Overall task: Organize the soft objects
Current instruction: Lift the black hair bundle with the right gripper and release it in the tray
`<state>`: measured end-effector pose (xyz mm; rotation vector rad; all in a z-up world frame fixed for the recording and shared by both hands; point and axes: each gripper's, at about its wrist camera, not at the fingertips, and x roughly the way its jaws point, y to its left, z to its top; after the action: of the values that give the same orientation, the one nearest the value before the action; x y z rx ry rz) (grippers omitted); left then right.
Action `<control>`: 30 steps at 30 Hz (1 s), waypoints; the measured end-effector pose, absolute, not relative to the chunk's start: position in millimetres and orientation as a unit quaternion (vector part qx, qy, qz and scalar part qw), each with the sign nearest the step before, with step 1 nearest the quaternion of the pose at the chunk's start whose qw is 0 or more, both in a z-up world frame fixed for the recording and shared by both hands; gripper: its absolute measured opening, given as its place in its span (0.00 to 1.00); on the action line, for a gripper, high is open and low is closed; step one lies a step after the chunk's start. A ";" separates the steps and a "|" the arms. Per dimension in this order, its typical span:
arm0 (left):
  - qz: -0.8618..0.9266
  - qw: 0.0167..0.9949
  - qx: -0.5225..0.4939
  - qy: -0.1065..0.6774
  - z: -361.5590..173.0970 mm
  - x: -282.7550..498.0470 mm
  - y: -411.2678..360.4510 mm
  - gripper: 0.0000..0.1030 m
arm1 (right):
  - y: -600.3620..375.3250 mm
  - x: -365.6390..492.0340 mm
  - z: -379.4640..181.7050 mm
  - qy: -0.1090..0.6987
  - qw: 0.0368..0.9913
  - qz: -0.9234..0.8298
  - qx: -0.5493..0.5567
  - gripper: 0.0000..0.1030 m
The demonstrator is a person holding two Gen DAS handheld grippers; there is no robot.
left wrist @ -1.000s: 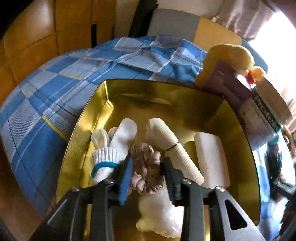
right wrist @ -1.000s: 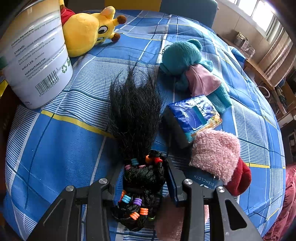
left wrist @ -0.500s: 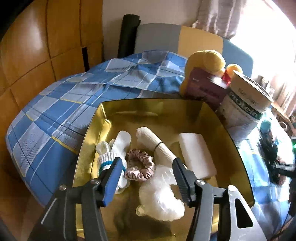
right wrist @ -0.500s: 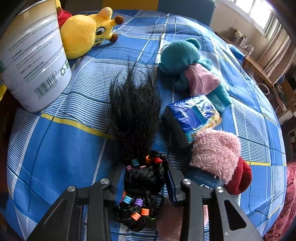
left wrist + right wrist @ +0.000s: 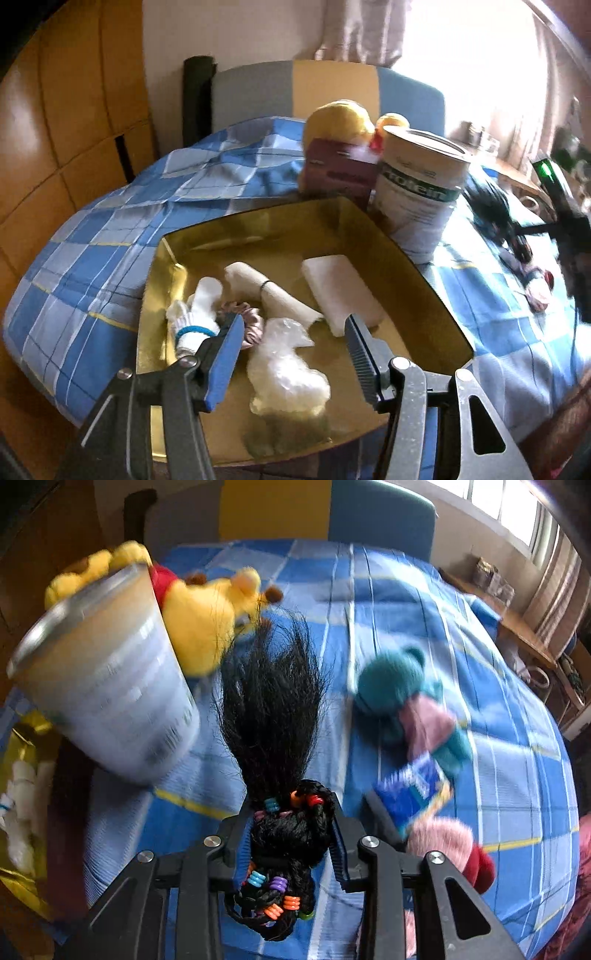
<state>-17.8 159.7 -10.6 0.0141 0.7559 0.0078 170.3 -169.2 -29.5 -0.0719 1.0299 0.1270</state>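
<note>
My left gripper (image 5: 293, 325) hangs open above the gold tray (image 5: 258, 236), with nothing between its blue pads. In the tray lie a pink scrunchie (image 5: 251, 332), a white glove (image 5: 195, 314), a beige rolled bandage (image 5: 266, 295), a white pad (image 5: 340, 291) and a clear plastic bag (image 5: 288, 369). My right gripper (image 5: 291, 812) is shut on a black hairpiece (image 5: 273, 709) strung with coloured beads. The hairpiece is lifted off the blue checked cloth, and its loose strands fan away from me. It also shows in the left wrist view as a dark hairpiece (image 5: 495, 218) at far right.
A white protein tub (image 5: 107, 686) stands close on the left of the hairpiece, beside the tray's edge (image 5: 22, 738). A yellow plush (image 5: 207, 627) lies behind the tub. To the right lie a teal plush (image 5: 391, 679), a blue packet (image 5: 410, 790) and a pink fuzzy sock (image 5: 439, 838).
My left gripper opened off the scrunchie, left it in the tray and drew back and upward. My right gripper closed on the hairpiece and raised it off the cloth.
</note>
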 end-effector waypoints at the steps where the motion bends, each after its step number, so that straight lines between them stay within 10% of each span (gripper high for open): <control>1: 0.000 0.930 0.010 0.367 -10.0 -19.6 157.7 0.57 | -168.2 175.5 -23.8 0.488 0.870 0.059 -0.036 0.33; 17: -0.053 0.929 0.039 0.363 -6.2 -27.3 130.2 0.61 | -58.1 278.7 105.9 0.390 0.915 0.033 -0.104 0.33; 30: -0.051 0.927 0.037 0.370 -10.5 -27.8 130.3 0.61 | 102.4 188.4 112.1 0.335 0.879 0.292 -0.174 0.33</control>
<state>-27.8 130.3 -10.5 0.0757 0.7592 -0.1051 188.4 102.4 112.1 -0.3621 0.6984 0.6086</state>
